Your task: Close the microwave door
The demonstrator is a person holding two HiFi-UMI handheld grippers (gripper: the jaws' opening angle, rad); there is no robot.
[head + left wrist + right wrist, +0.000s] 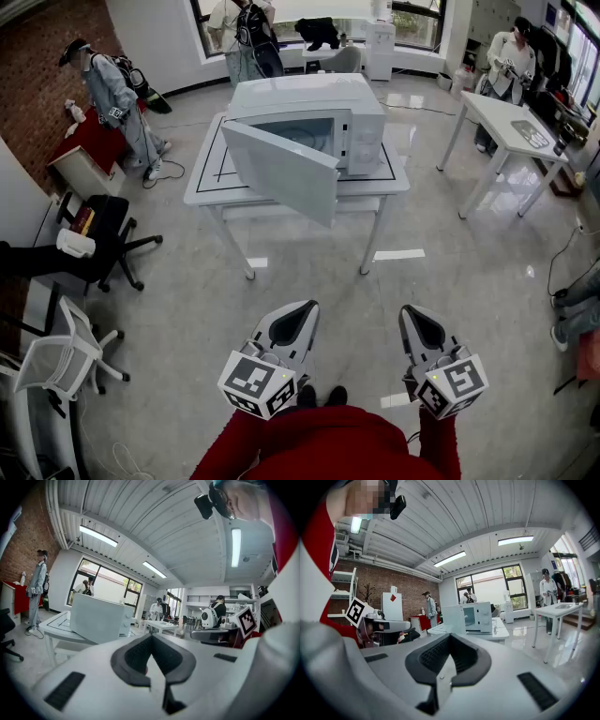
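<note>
A white microwave (pixel 319 103) stands on a white table (pixel 394 183) straight ahead across the floor. Its door (pixel 281 173) hangs wide open, swung out toward me past the table's front edge. My left gripper (pixel 298 321) and right gripper (pixel 419 323) are held side by side low in the head view, well short of the table, touching nothing. Both are shut with nothing between the pads. The left gripper view looks past the left gripper (pixel 152 641) at the back of the open door (pixel 96 618). Beyond the right gripper (pixel 447 641), the microwave (pixel 480 616) shows its open front.
A second white table (pixel 511 117) stands at the right. A black office chair (pixel 108 234) and a white chair (pixel 56 361) are at the left. Several people stand along the back wall and by a red cabinet (pixel 89 141). Bare floor lies between me and the microwave table.
</note>
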